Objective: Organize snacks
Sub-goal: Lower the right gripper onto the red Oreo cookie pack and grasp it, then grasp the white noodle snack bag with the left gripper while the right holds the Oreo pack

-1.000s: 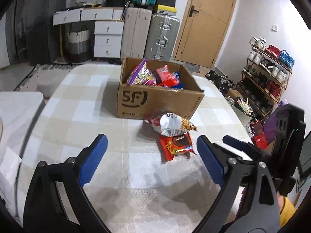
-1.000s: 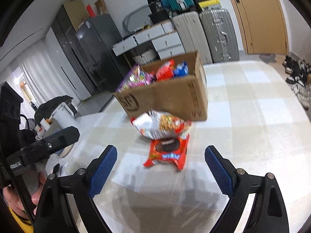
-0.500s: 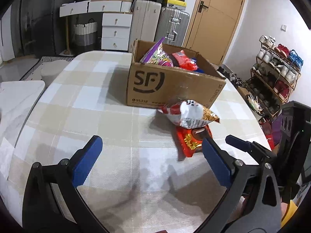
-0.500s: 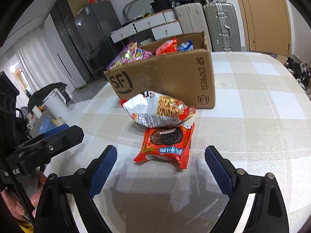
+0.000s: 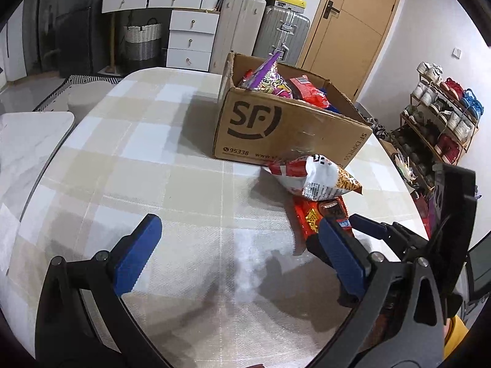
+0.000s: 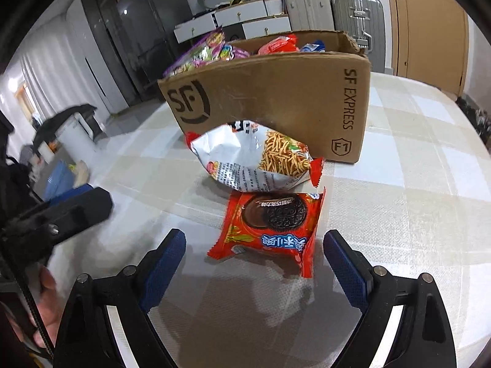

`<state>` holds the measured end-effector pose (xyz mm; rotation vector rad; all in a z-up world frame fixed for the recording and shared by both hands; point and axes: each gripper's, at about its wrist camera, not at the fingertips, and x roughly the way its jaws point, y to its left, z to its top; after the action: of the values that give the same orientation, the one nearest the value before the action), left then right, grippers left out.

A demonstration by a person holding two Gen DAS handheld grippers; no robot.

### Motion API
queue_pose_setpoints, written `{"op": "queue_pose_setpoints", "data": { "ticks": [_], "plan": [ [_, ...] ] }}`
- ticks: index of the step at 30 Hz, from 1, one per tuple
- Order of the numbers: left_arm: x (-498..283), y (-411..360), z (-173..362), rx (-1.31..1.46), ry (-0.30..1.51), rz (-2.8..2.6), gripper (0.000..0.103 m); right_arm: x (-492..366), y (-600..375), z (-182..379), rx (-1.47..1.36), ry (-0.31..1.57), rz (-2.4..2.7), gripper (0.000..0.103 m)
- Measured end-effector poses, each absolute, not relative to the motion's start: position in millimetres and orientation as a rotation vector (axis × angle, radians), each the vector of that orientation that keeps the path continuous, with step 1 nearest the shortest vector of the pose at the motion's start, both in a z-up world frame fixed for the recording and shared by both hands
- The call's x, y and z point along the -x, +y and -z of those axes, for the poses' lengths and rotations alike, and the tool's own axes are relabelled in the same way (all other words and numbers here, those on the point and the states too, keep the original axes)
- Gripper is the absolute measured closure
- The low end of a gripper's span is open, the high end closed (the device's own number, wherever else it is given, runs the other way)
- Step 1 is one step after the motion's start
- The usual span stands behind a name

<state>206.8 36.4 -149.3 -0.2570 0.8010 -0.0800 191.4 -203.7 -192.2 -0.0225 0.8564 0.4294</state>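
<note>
A red cookie packet point(image 6: 273, 230) lies flat on the checked tablecloth, and a silver noodle-snack bag point(image 6: 254, 161) leans against the cardboard SF box point(image 6: 276, 101) just behind it. The box holds a purple bag point(image 5: 270, 79) and red packets point(image 5: 310, 92). My right gripper point(image 6: 254, 263) is open, low over the table, its blue fingers either side of the cookie packet's near edge without touching it. My left gripper point(image 5: 236, 251) is open with only bare cloth between its fingers; the cookie packet point(image 5: 316, 214) sits by its right finger. In the left wrist view the snack bag point(image 5: 316, 178) rests on the packet.
The table's rounded edge point(image 5: 55, 159) runs along the left, with a white marble surface point(image 5: 27, 141) beyond it. Suitcases point(image 5: 282, 36), white drawers point(image 5: 190, 36) and a door point(image 5: 353, 24) stand at the back. A shoe rack point(image 5: 442, 116) is at the right.
Both grippers have come down and closer to the two packets and the box, which now look larger. The left gripper's fingers stand a little wider. Nothing was picked up.
</note>
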Motion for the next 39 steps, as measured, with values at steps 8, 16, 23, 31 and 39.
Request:
{"op": "queue_pose_setpoints", "data": {
  "ticks": [8,16,23,31,39],
  "plan": [
    [-199,49,149,0.302,0.799,0.070,0.001,-207,-189,194,0.077,0.874,-0.369,0.029],
    [-182,62,144,0.313,0.792,0.056,0.002,-196,-196,191,0.030,0.860,-0.415,0.047],
    [-169,61,140,0.314,0.783,0.058,0.002,-162,-222,181,-0.088,0.825,-0.484,0.047],
    [-159,44,136,0.270,0.795,0.066,0.002,-124,-270,172,-0.209,0.729,-0.523,0.047],
    [-175,7,135,0.178,0.833,0.095,0.002,-133,-336,172,-0.342,0.666,-0.502,0.047]
  ]
}}
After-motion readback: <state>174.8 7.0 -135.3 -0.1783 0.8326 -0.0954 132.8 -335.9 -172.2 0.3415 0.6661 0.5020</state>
